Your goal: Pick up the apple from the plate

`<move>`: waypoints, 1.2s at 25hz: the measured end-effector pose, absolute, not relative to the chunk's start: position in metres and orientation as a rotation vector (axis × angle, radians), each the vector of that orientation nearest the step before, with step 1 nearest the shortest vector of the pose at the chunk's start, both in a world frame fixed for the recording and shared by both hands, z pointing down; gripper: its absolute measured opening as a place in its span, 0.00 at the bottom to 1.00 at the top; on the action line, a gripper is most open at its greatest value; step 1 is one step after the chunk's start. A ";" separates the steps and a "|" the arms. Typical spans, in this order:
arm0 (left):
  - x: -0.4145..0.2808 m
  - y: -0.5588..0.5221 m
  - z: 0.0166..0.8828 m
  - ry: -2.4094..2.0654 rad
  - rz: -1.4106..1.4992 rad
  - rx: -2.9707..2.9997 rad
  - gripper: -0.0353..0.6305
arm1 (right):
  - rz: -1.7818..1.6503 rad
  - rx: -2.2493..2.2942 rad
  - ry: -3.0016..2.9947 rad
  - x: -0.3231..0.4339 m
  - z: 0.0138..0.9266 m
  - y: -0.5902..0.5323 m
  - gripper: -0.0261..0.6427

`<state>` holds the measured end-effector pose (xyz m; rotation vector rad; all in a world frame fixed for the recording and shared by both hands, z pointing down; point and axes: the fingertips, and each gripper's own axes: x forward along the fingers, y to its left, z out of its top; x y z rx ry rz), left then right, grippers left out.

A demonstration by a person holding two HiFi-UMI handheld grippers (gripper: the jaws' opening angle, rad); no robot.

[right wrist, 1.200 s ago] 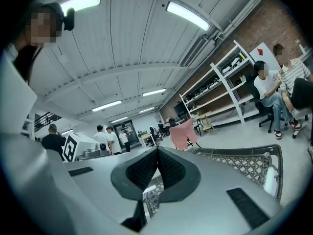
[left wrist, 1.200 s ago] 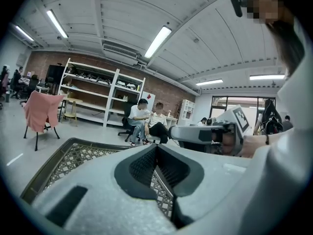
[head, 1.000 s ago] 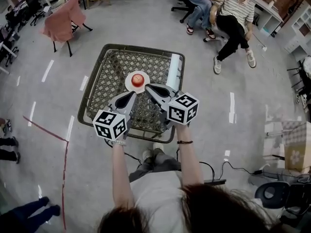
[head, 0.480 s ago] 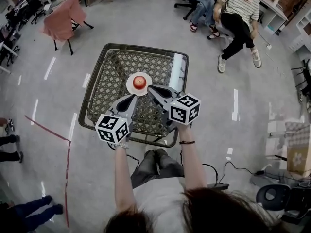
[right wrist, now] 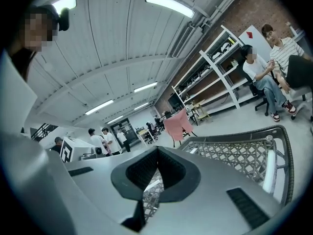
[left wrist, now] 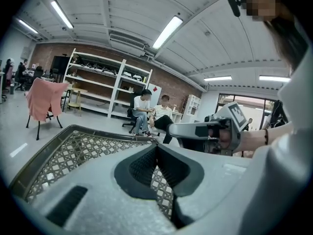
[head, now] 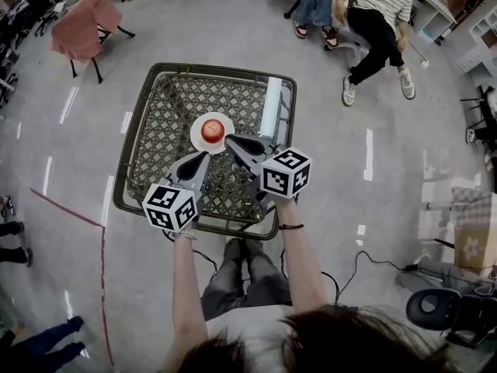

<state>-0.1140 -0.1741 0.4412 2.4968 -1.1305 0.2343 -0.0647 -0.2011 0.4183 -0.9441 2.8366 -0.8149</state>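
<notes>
A red apple sits on a small white plate inside a wire mesh basket on the floor. My left gripper hovers just short of the plate's near edge with its jaws shut and nothing between them. My right gripper is at the plate's right edge beside the apple, also shut and empty. In the left gripper view the shut left gripper looks over the basket mesh, with the right gripper alongside. The apple is hidden in both gripper views.
A white panel lies along the basket's right side. Two seated people are beyond the basket at the upper right, and a chair draped in pink cloth stands at the upper left. A cable runs on the floor to my right.
Both grippers have sunk a little toward the basket, staying side by side and shut. The apple and plate have not moved.
</notes>
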 end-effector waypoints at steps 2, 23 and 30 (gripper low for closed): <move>-0.113 -0.179 0.453 -1.120 0.237 2.488 0.07 | -0.829 -0.944 2.844 -0.065 0.429 -0.206 0.05; -0.113 -0.222 0.542 -1.099 0.389 2.429 0.07 | -0.944 -0.953 2.875 -0.066 0.509 -0.238 0.05; -0.114 -0.230 0.556 -1.108 0.432 2.426 0.07 | -0.967 -0.951 2.873 -0.067 0.522 -0.244 0.05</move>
